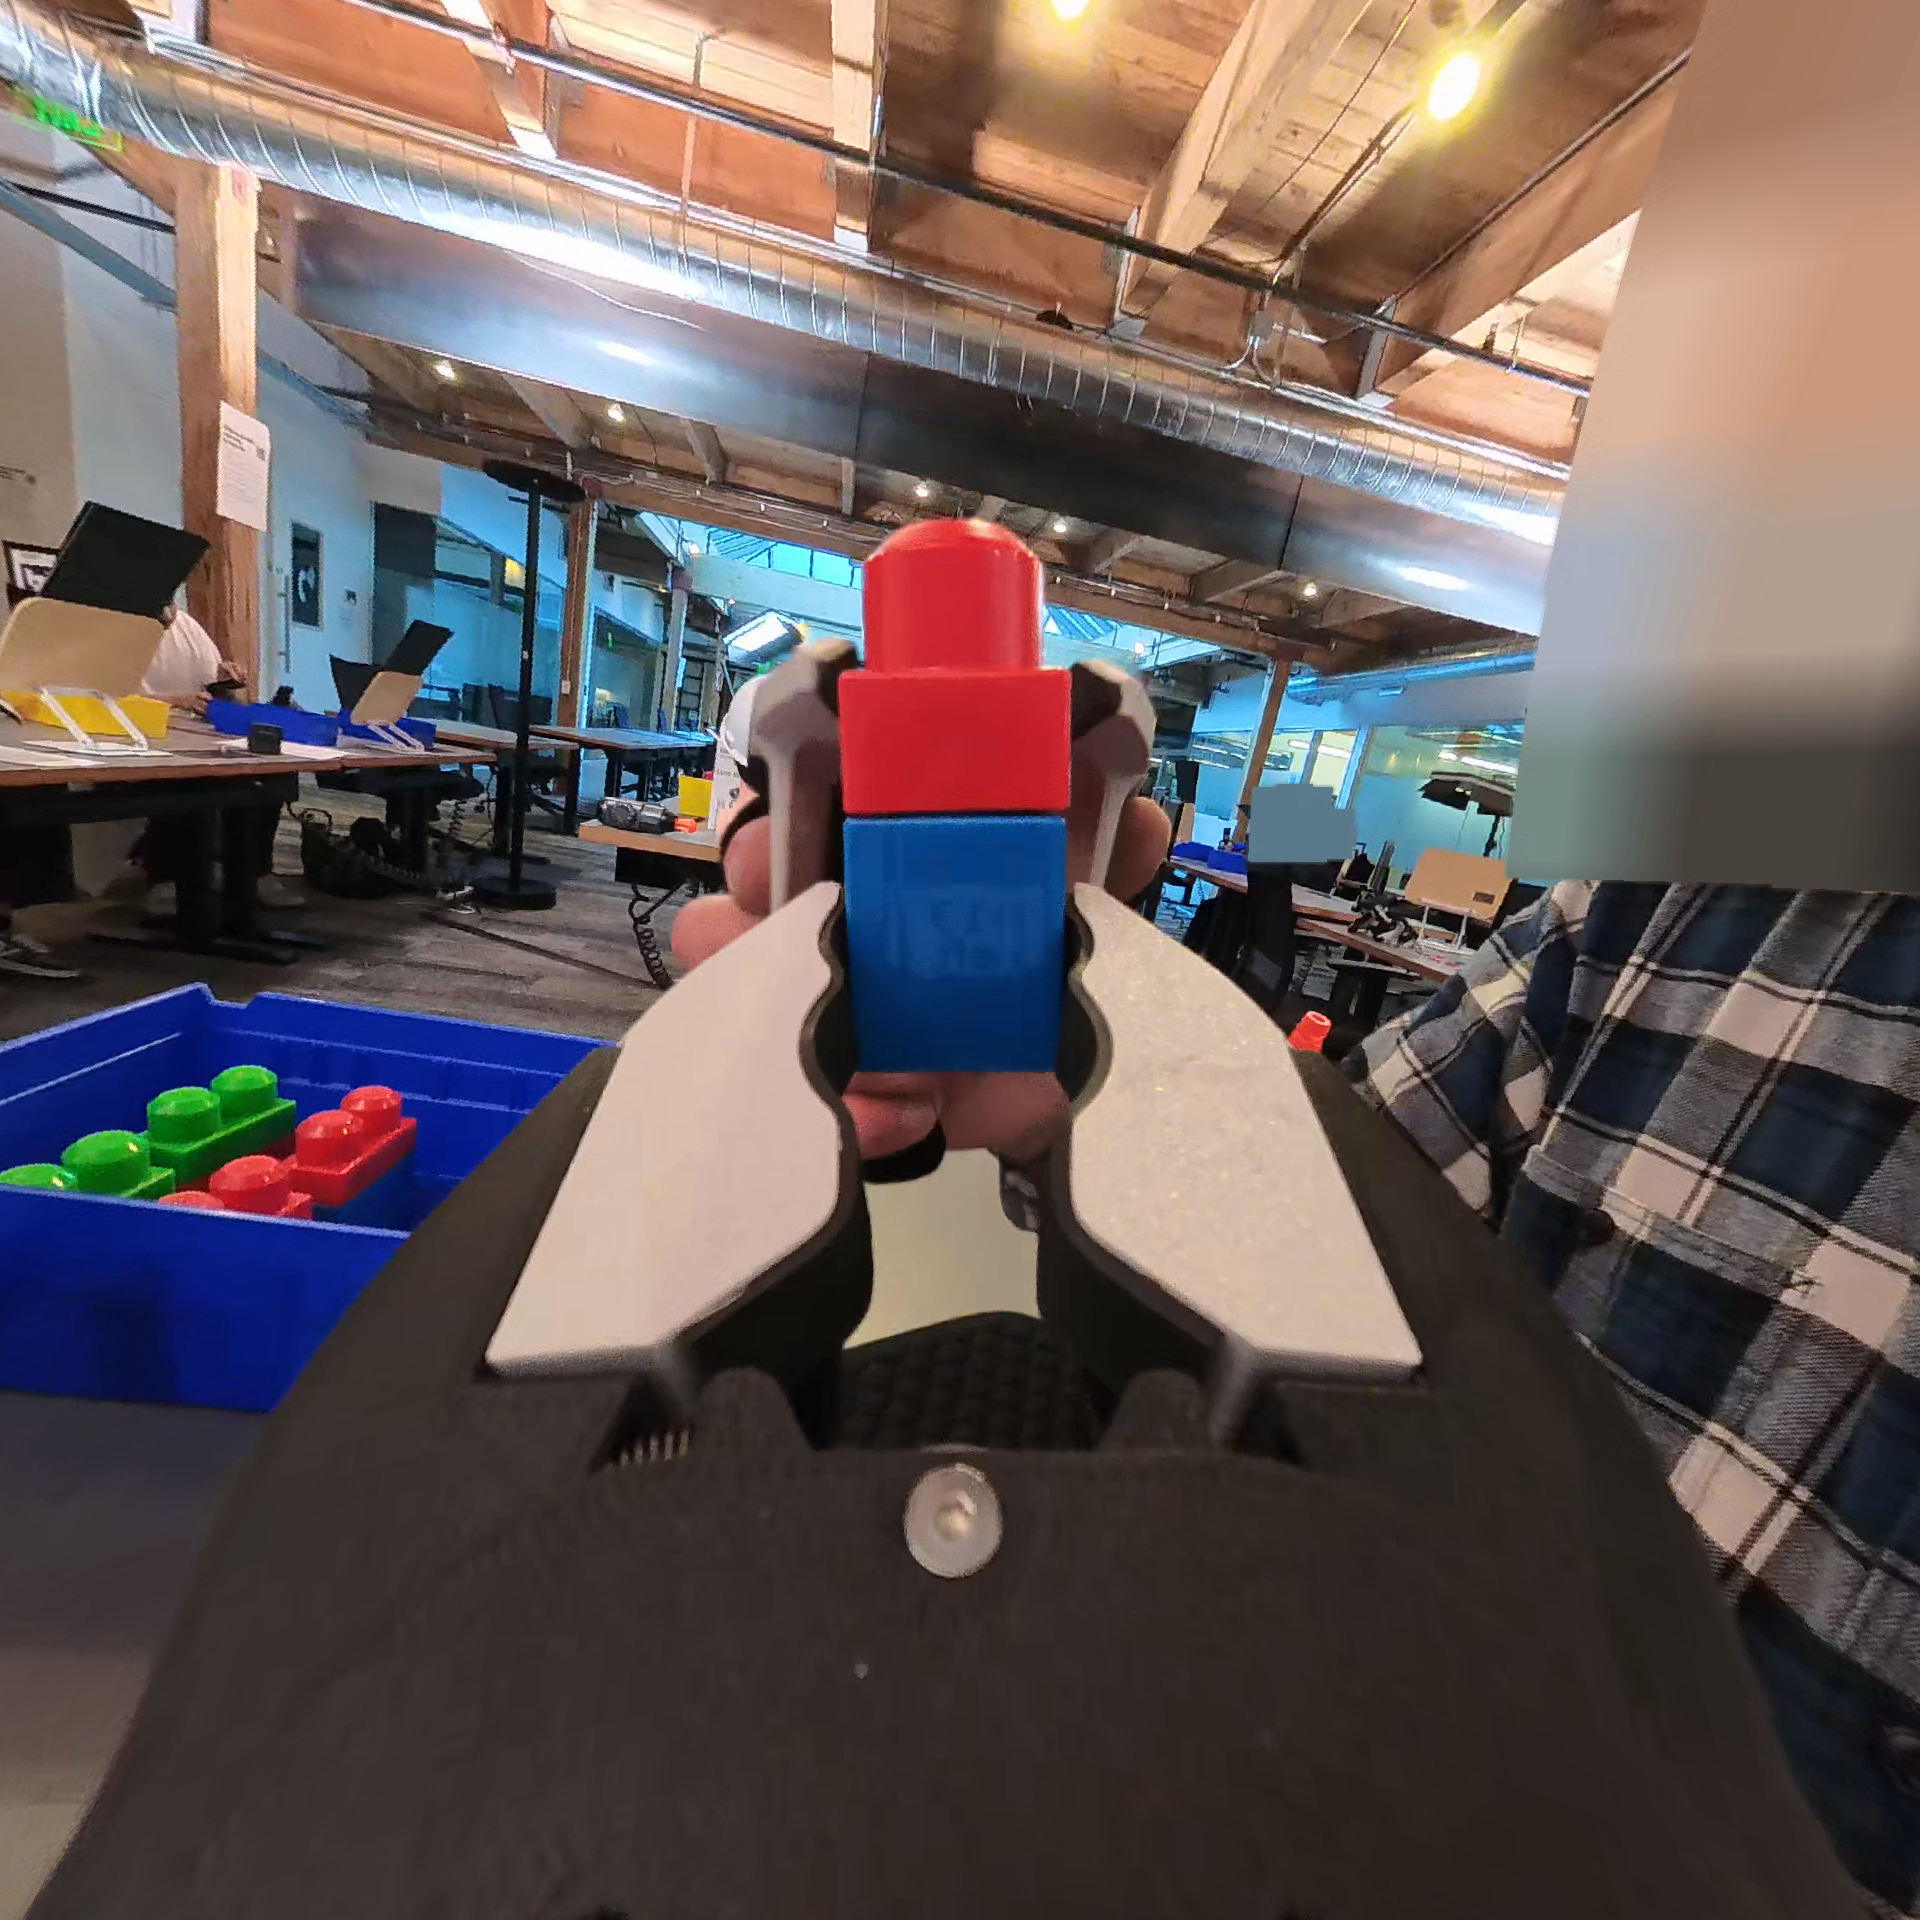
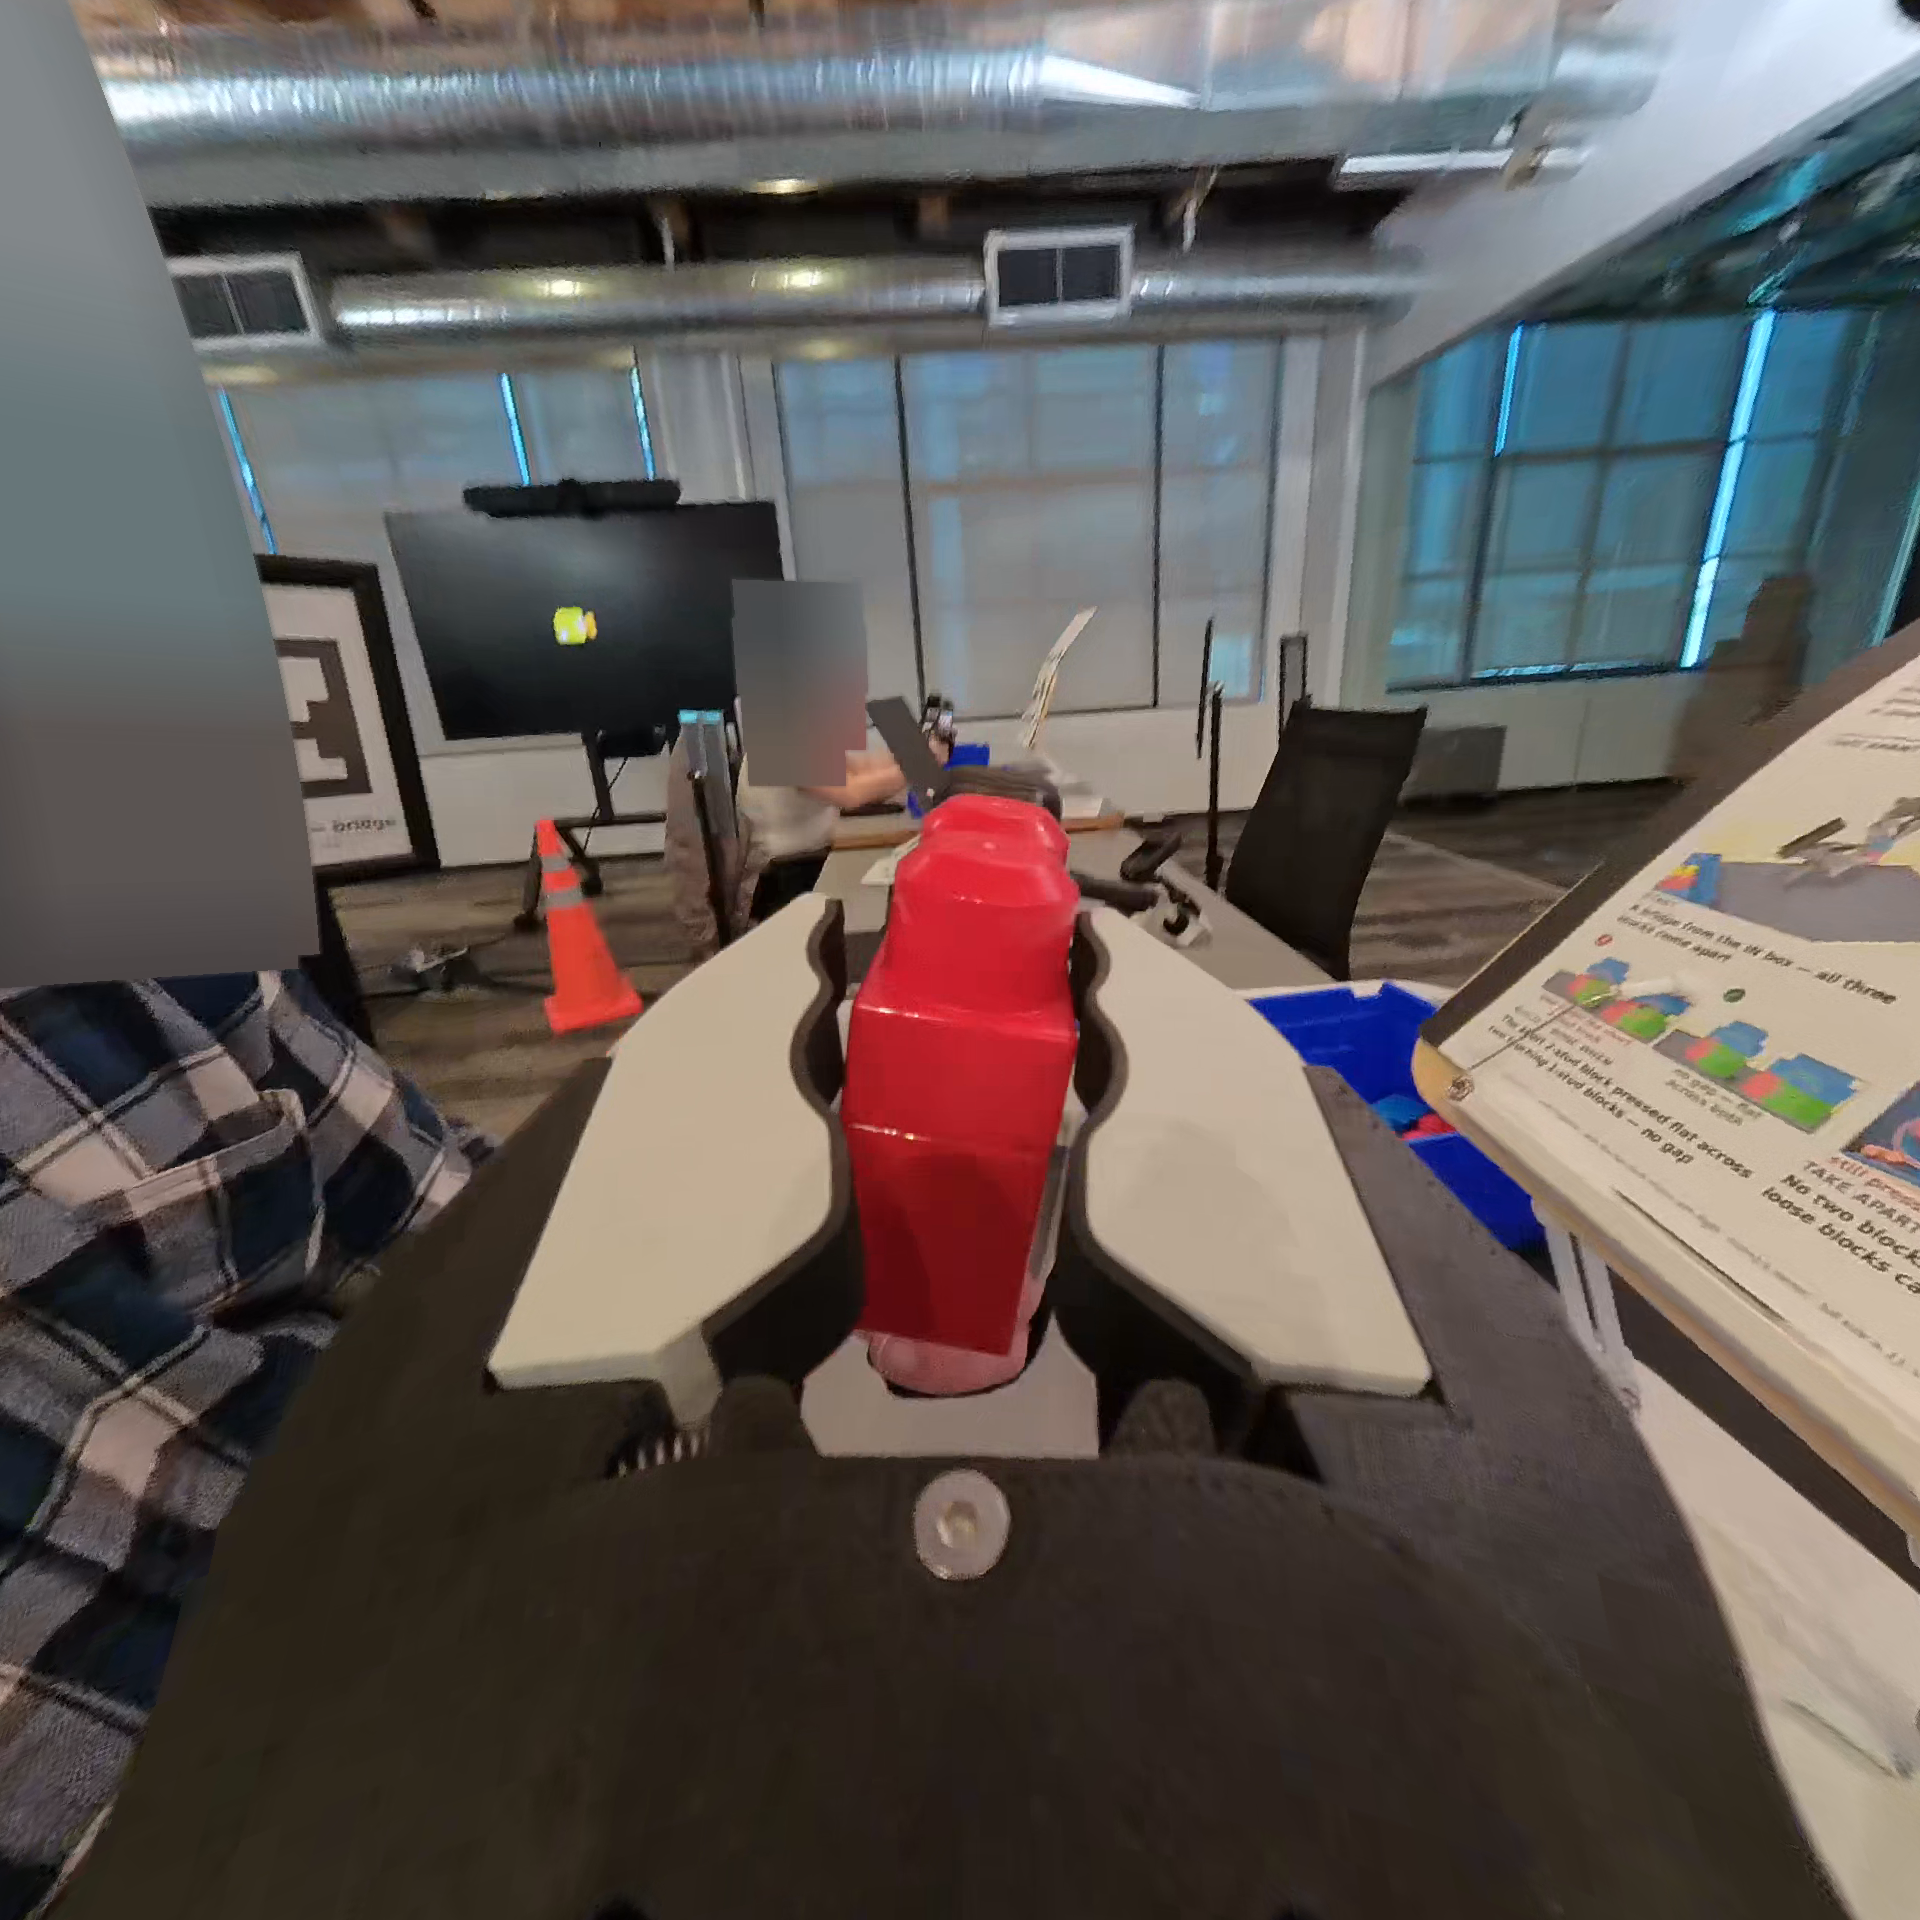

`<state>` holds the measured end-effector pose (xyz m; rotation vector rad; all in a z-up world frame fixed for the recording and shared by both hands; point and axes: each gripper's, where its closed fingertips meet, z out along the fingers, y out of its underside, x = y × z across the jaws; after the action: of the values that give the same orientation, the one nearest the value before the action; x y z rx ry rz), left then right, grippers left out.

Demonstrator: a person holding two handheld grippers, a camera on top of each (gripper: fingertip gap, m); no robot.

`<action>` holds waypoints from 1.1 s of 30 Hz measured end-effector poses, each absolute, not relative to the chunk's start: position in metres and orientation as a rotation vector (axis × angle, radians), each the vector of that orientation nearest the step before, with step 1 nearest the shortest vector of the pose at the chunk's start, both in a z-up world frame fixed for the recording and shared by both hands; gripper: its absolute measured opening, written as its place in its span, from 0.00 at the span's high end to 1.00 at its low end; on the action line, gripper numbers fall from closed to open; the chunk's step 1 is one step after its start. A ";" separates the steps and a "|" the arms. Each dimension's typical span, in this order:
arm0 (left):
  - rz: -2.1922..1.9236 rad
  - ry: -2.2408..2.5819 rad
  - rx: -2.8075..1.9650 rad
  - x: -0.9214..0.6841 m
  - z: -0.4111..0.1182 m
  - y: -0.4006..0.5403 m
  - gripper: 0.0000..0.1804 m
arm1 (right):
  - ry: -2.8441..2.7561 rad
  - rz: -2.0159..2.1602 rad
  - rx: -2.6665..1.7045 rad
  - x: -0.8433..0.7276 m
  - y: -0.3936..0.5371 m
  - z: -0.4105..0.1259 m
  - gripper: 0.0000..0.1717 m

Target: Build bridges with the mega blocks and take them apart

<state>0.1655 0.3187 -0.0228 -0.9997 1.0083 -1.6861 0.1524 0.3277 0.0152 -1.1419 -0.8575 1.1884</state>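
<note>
Left hand-held gripper [image 1: 954, 966] clamps the blue block [image 1: 954, 940]; right hand-held gripper [image 2: 954, 1023] clamps the red block [image 2: 961, 1101] stacked directly above. Both lifted off the counter, joint axis vertical, so likely a pull-apart.

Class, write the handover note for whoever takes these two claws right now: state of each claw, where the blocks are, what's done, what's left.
Left claw: shut on the blue block, red block still stacked on top.
Right claw: around that same red block from the opposite side; whether its pads press is unclear.
Both are raised above the table.
Loose green and red blocks lie in the blue bin.
Done: stack lifted and gripped.
Left: probably pull red off blue, then bin both.
</note>
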 end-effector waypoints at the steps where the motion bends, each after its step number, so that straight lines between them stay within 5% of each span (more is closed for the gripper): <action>1: -1.691 1.014 -1.010 0.166 -0.024 0.318 0.81 | -0.875 1.186 -1.162 0.151 0.328 0.015 0.75; 16: -1.583 1.073 -1.092 0.159 -0.032 0.326 0.81 | -1.056 1.026 -1.401 0.150 0.333 -0.022 0.76; 17: -1.579 1.080 -1.106 0.160 -0.033 0.327 0.81 | -1.038 1.012 -1.407 0.151 0.336 -0.022 0.72; 18: -1.575 1.069 -1.114 0.161 -0.034 0.329 0.81 | -1.008 0.967 -1.426 0.154 0.342 -0.023 0.56; 22: -1.636 0.833 -1.158 0.149 -0.032 0.353 0.81 | -1.045 0.351 -1.460 0.181 0.361 -0.035 0.36; 26: -1.619 0.765 -1.229 0.154 -0.041 0.361 0.81 | -1.281 -0.328 -1.374 0.182 0.366 -0.046 0.37; 33: -1.552 0.767 -1.293 0.177 -0.045 0.351 0.81 | -1.375 -0.696 -1.243 0.163 0.391 -0.047 0.23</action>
<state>0.1766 0.3508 -0.0447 -1.2927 0.7674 -1.5519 0.1628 0.3909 -0.0471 -1.2429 -1.3752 -0.6956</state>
